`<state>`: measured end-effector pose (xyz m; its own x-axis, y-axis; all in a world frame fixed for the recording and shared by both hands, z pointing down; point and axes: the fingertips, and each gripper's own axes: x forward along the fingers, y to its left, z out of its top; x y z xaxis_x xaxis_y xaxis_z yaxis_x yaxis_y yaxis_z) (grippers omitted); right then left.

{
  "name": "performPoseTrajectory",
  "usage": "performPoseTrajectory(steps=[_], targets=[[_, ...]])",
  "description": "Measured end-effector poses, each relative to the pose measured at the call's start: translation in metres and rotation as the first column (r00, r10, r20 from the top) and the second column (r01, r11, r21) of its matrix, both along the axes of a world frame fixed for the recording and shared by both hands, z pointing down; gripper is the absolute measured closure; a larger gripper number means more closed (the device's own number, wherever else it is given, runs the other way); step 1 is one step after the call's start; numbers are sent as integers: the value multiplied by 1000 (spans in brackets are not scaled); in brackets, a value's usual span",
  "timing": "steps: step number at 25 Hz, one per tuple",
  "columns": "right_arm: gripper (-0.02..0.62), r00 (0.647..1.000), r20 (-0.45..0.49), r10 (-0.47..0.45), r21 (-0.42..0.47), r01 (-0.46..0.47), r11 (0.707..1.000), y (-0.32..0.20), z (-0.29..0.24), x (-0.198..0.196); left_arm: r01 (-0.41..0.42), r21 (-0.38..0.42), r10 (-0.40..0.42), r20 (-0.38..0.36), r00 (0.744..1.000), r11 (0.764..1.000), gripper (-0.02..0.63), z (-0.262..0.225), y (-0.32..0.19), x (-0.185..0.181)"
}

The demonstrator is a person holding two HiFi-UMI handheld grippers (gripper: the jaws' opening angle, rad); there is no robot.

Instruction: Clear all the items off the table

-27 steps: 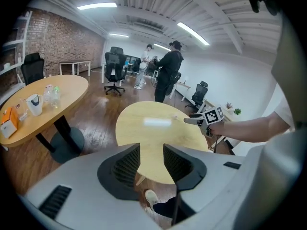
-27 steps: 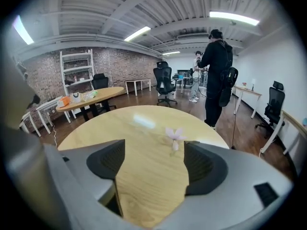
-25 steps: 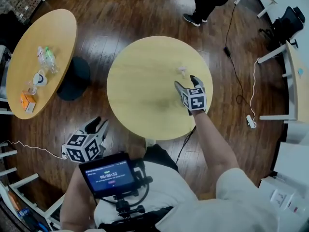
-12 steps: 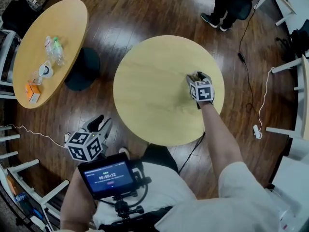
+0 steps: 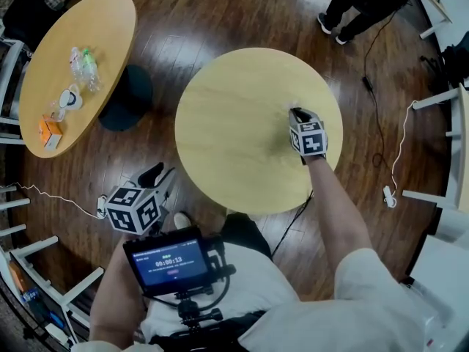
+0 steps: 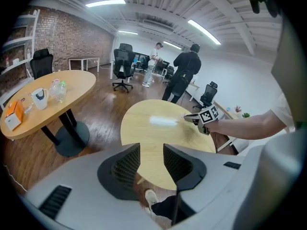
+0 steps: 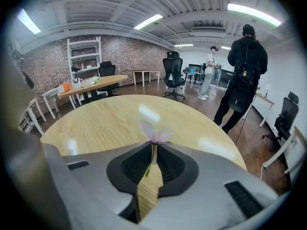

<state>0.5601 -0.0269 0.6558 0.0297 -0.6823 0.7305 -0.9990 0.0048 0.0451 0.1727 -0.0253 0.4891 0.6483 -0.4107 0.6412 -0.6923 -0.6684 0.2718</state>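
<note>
A small flower point(image 7: 154, 131) with pale pink petals and a green stem pokes up between the pads of my right gripper point(image 7: 153, 146), which is shut on the stem. In the head view that gripper point(image 5: 296, 112) rests low over the right part of the round wooden table point(image 5: 234, 123), and the flower is mostly hidden behind it. My left gripper point(image 5: 160, 174) hangs off the table's near left edge, above the floor. Its jaws point(image 6: 151, 158) stand open with nothing between them. The left gripper view also shows the right gripper point(image 6: 193, 119) on the table point(image 6: 153, 138).
An oval wooden table point(image 5: 95, 42) stands at the far left with bottles point(image 5: 84, 64), a cup point(image 5: 70, 98) and an orange box point(image 5: 50, 133). A person in black point(image 5: 374, 2) stands beyond the round table. Cables point(image 5: 385, 152) lie on the floor to the right; office chairs stand further back.
The right gripper reached forward over the table to the flower and its jaws closed on the stem. The left gripper stayed low beside the table's near left edge.
</note>
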Motion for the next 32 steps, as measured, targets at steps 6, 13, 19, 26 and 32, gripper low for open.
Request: performPoseTrajectory(steps=[6,13,19,26,32], targets=[[560,999,6,-53,63,53,997,6,-52,-47,-13,21,14,-40,999,1000,462,-4,-6,-8],[561,987,-7,-163,146,162,976,-7,-122,-151,16,61,-10,-106,994,998,462,-22,-18,-61],[561,962,-39,-272,191,274,943,-33,-168,-254,115,94,-100,-148,984,989,462,-38,-29,-155],[561,933,-34,-357,193,357,914,-75,-179,-398,261,94,-244,-165,956,961,462,-38,-43,-304],[561,912,-2,-410,185,404,896,-105,-171,-505,347,104,-327,-172,929,932,462,-40,-47,-408]])
